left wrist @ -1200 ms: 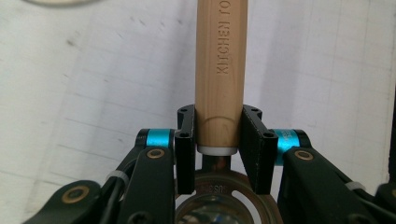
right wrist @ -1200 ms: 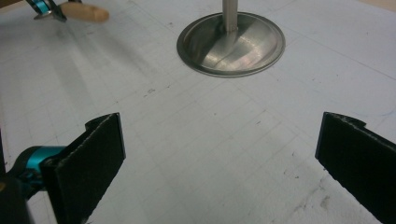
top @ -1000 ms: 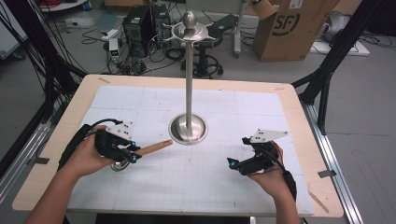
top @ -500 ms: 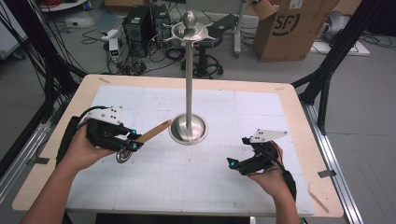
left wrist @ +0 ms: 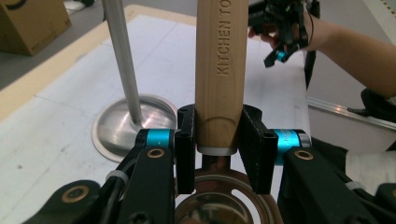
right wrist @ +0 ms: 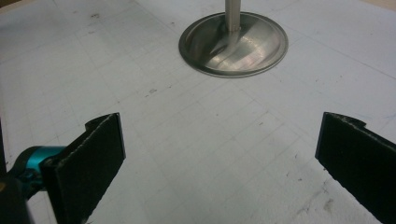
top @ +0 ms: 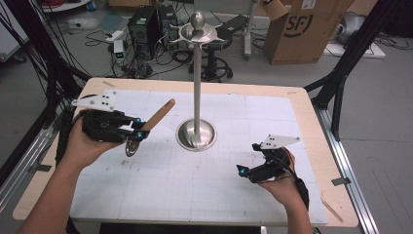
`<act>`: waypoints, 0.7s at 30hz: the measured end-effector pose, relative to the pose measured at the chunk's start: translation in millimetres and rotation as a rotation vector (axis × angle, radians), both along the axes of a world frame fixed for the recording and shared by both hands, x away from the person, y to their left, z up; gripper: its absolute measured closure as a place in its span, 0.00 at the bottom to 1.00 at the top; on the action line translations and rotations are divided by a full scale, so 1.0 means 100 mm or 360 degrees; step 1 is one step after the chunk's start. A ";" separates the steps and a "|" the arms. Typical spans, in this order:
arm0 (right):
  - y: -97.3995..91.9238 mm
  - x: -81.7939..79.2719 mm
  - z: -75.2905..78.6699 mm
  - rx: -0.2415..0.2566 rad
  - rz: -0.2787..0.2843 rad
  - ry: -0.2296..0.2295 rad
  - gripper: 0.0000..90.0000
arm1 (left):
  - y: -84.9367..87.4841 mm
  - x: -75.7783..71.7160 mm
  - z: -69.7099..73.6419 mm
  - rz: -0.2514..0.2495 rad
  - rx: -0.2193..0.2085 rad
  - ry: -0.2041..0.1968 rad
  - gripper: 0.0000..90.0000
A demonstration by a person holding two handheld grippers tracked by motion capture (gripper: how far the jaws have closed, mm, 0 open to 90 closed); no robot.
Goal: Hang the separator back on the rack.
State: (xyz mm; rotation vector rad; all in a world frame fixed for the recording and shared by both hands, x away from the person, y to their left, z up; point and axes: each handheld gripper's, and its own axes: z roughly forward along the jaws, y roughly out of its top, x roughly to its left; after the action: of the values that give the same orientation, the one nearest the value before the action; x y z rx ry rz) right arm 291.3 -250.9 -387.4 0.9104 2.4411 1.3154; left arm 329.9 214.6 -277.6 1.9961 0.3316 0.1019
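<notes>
My left gripper [top: 139, 129] is shut on a kitchen utensil, held above the table at the left. Its wooden handle [top: 159, 114] slants up toward the steel stand [top: 197, 83]; the round metal head [top: 130, 147] hangs below the jaws. In the left gripper view the jaws clamp the handle [left wrist: 222, 70] just above its metal collar, and the slotted head [left wrist: 219, 203] lies beneath them. The stand has a dished base [top: 196, 135] and a hooked crown [top: 198, 31]. My right gripper [top: 243, 171] rests low at the right, open with nothing between its pads [right wrist: 100, 149].
The white gridded mat [top: 195, 185] covers a wooden table [top: 311, 122]. The stand's base [right wrist: 233, 44] lies ahead of my right gripper. A cardboard box [top: 302, 29], cables and black frame legs [top: 336, 83] stand on the floor beyond the table.
My left gripper has risen and drawn back toward the left with the utensil, and the handle now tilts up more steeply. The right gripper has stayed put.
</notes>
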 end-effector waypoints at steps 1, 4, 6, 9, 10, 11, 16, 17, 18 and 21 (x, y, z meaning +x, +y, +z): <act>0.00 0.00 0.00 -0.0001 0.0005 -0.0009 0.00 | 0.00 0.01 0.03 0.0000 -0.0011 -0.0002 0.77; 0.01 0.01 -0.01 -0.0004 0.0008 -0.0004 0.00 | -0.01 0.03 0.13 0.0040 -0.0046 -0.0018 0.77; 0.01 0.01 -0.01 -0.0007 0.0007 -0.0003 0.00 | 0.00 0.05 0.19 0.0058 -0.0095 -0.0019 0.77; 0.01 0.00 0.00 -0.0001 0.0004 -0.0005 0.00 | 0.00 0.08 0.28 0.0083 -0.0110 -0.0032 0.77; 0.01 0.00 0.00 -0.0003 0.0006 -0.0007 0.00 | -0.01 0.09 0.31 0.0079 -0.0102 -0.0032 0.77; 0.00 0.01 0.00 -0.0002 0.0008 -0.0010 0.00 | -0.01 0.09 0.33 0.0088 -0.0105 -0.0042 0.77; 0.00 0.01 0.00 -0.0001 0.0007 -0.0007 0.00 | -0.01 0.13 0.45 0.0112 -0.0122 -0.0059 0.77; 0.00 0.01 0.00 -0.0001 0.0008 -0.0009 0.00 | -0.01 0.14 0.47 0.0116 -0.0132 -0.0070 0.77; 0.00 0.01 0.00 -0.0004 0.0007 -0.0013 0.00 | -0.01 0.16 0.49 0.0126 -0.0144 -0.0073 0.77; 0.00 0.01 0.00 -0.0002 0.0006 -0.0012 0.00 | 0.00 0.18 0.55 0.0144 -0.0179 -0.0088 0.77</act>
State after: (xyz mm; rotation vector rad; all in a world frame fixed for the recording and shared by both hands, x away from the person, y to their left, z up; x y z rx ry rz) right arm 292.3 -250.8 -387.8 0.8992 2.4387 1.3159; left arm 348.2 214.2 -222.2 1.8634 0.3840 0.1915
